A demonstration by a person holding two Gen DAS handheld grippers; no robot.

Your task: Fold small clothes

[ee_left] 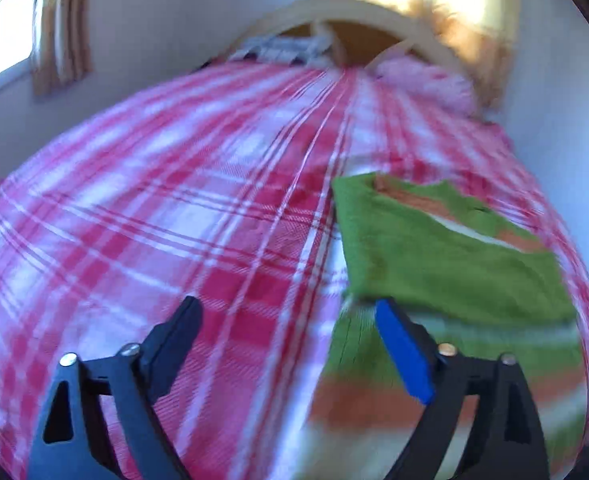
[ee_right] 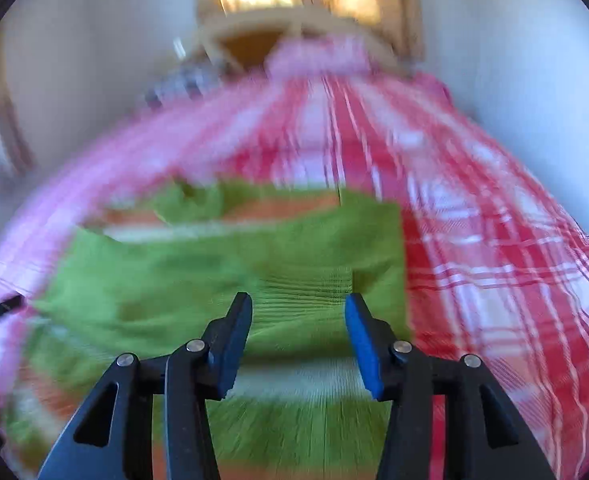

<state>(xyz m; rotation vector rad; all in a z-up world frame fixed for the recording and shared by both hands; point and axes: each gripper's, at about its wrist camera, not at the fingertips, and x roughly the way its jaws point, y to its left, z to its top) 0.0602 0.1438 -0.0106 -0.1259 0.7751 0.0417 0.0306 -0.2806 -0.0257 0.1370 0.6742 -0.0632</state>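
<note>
A small green garment with orange and white stripes [ee_left: 446, 264] lies on the red and white plaid bed cover, its upper part folded over. In the left wrist view it sits to the right. My left gripper [ee_left: 286, 312] is open and empty, its blue-padded finger at the garment's left edge. In the right wrist view the garment [ee_right: 222, 272] fills the middle. My right gripper [ee_right: 298, 308] is open and empty, just above the garment's folded part. Both views are motion-blurred.
The plaid bed cover [ee_left: 166, 208] spreads wide to the left of the garment and also to its right [ee_right: 494, 240]. A pink pillow [ee_left: 426, 80] and a wooden headboard [ee_left: 358, 12] are at the far end. Walls flank the bed.
</note>
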